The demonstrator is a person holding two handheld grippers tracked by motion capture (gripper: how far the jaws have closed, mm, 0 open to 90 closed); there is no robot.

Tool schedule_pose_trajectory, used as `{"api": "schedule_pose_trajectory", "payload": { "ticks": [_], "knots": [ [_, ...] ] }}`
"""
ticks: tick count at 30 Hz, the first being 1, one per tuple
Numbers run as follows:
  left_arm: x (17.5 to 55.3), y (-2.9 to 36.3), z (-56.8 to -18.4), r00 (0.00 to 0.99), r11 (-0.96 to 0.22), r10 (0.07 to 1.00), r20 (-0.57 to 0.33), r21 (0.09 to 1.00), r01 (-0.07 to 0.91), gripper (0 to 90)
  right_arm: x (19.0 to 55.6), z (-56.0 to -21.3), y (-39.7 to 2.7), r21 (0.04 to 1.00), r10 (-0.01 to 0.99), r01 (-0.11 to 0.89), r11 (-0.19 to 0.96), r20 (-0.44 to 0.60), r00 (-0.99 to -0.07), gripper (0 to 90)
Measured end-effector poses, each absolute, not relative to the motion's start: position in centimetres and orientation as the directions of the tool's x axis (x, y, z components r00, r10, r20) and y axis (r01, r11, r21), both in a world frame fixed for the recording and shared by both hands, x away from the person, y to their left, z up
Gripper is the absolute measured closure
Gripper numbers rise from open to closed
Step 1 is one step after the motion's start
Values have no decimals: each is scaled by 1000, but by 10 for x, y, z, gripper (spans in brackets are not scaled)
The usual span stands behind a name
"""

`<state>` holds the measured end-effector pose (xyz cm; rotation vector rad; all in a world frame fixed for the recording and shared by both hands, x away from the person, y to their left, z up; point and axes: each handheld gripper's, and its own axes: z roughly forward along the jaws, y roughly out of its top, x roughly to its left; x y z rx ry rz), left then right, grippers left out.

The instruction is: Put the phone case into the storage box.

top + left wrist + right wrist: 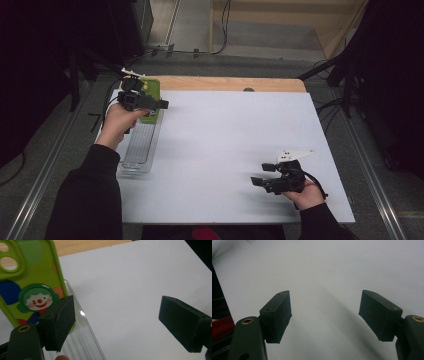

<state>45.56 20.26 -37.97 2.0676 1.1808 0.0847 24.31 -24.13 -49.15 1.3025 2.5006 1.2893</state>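
Note:
A green phone case [150,95] with a clown face and coloured dots [32,282] lies at the far left of the white board. Its near end rests over a clear ribbed plastic tray [137,145] [82,340]. My left gripper [162,104] hovers over the case's right edge, pointing right. Its jaws [116,312] stand apart with only white board between them, and the left pad [58,322] is just beside the case. My right gripper [261,174] hangs low over the near right of the board, and its jaws [325,307] are open on nothing.
The white board [225,140] covers most of the table, with a strip of wooden tabletop [225,83] showing along the far edge. Cables and dark stands lie on the floor around the table.

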Motion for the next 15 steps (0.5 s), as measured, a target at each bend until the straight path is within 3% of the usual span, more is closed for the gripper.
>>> {"api": "schedule_pose_trajectory", "payload": {
  "ticks": [15],
  "knots": [
    [440, 181, -386, 655, -362, 694, -299, 642, 676, 146, 242, -490, -243, 693, 704, 660, 289, 313, -637, 242]
  ]
}}
